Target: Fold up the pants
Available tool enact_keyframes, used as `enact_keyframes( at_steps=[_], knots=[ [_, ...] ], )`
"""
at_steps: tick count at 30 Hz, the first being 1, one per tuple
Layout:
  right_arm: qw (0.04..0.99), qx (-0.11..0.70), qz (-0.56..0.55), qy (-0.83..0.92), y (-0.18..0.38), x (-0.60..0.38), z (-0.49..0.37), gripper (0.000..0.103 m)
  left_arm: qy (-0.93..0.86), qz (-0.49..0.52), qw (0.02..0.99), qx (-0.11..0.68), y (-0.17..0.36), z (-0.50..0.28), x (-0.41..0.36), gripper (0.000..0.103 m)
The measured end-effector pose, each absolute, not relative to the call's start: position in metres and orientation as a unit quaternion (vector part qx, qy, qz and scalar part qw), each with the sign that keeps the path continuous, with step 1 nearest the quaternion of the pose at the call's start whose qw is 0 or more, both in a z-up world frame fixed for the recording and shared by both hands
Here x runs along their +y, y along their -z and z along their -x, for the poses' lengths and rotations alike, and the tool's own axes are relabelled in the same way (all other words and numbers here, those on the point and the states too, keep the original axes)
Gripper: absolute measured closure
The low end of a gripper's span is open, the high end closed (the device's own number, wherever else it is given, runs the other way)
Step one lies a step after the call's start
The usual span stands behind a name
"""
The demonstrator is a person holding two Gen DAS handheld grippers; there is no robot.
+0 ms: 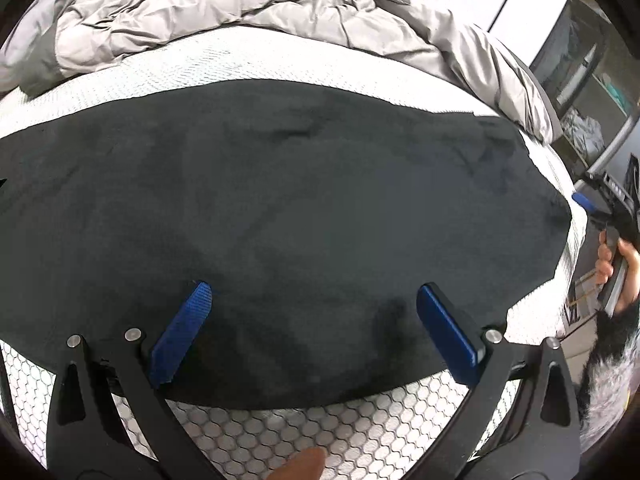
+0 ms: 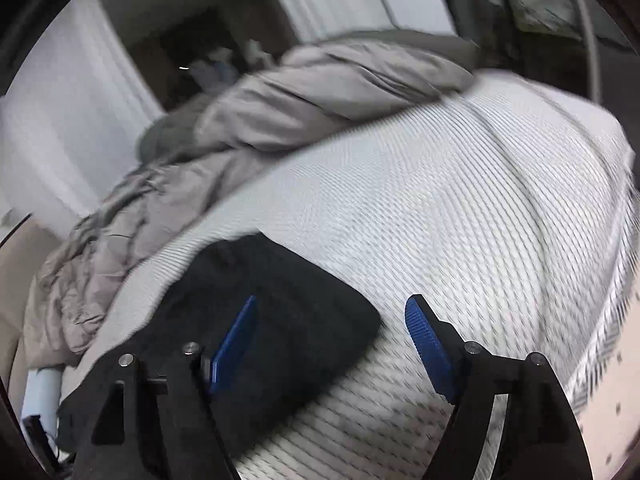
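Dark pants (image 1: 280, 200) lie spread flat across the white mattress (image 1: 200, 64). Above their near edge my left gripper (image 1: 316, 300) stands open, its blue pads apart with nothing pinched between them. In the right wrist view one end of the pants (image 2: 280, 300) lies on the mattress (image 2: 440, 200). My right gripper (image 2: 332, 316) is open just above that end. Its left pad hangs over the dark cloth and its right pad over bare mattress. The right gripper also shows at the far right of the left wrist view, in a person's hand (image 1: 616, 264).
A rumpled grey comforter (image 1: 240, 4) is piled along the far side of the bed, also seen as a comforter (image 2: 280, 100) in the right wrist view. The mattress side has a honeycomb pattern (image 1: 320, 432). White doors and shelving stand beyond the bed.
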State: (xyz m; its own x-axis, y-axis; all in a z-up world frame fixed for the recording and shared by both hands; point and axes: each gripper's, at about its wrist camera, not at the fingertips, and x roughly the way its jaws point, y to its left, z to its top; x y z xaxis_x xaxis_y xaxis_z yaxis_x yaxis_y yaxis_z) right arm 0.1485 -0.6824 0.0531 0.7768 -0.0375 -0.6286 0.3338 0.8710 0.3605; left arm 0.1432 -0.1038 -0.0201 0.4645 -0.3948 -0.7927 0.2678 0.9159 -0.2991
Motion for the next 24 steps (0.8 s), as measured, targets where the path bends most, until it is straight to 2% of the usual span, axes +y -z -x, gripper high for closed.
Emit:
enact_keyframes(
  at_steps=[6,12,17,24],
  knots=[
    [0.908,0.386,-0.161,0.011,-0.068,-0.674,-0.258,0.025,0.193,0.053,0.851,0.486,0.025,-0.148,-0.103,0.001],
    [0.856,0.48,-0.16,-0.11,-0.034,-0.702,-0.342,0.025,0.197,0.032,0.85,0.488,0.03,-0.151,-0.112,0.001],
    [0.819,0.503,-0.182,-0.205,-0.012,-0.701,-0.349,0.03,0.197,0.032,0.849,0.49,0.032,-0.16,-0.114,0.001],
    [0.824,0.457,-0.147,-0.302,-0.038,-0.69,-0.308,0.035,0.197,0.027,0.847,0.493,0.032,-0.159,-0.117,0.001]
  ],
)
